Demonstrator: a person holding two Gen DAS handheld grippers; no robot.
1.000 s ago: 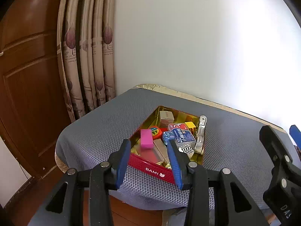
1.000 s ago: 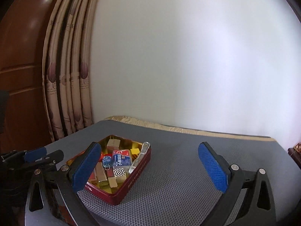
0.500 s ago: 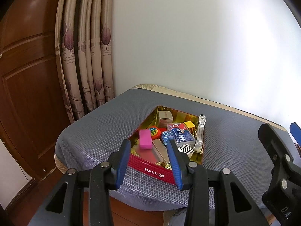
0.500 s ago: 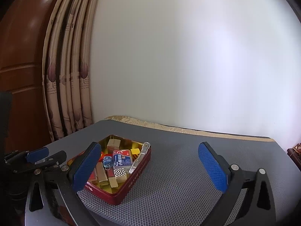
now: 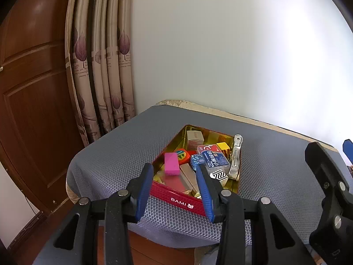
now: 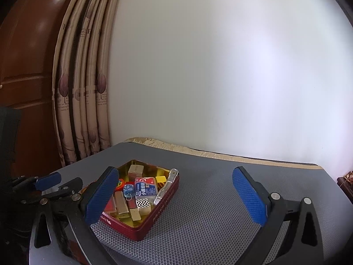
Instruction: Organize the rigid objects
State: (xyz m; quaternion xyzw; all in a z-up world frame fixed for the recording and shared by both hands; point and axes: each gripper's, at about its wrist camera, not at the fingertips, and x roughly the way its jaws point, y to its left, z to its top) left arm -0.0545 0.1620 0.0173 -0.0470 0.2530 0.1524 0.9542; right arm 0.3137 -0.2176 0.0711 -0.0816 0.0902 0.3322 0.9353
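A table covered with a grey honeycomb-textured mat stands in the corner of a room. A strip of beige cloth shows along the mat's far edge, against a plain white wall. To the left of the wall hang beige curtains printed with purple leaves, and left of those is a dark brown wooden door. Below the table's near edge a wooden floor is visible.

On the mat, toward its left side, sits an open red tin with a gold interior and the word BAMI on its near wall. It holds a jumble of small rigid objects: a pink eraser, a blue and red packet, a yellow cube, a tan box at the far corner, and a black-and-white zigzag block. A silver metal clip leans along the tin's right rim.

The left gripper hovers just in front of the tin's near wall, its 2 blue pads partly spread with nothing between them. The right gripper hangs above the mat to the right of the tin, its pads spread wide and empty.
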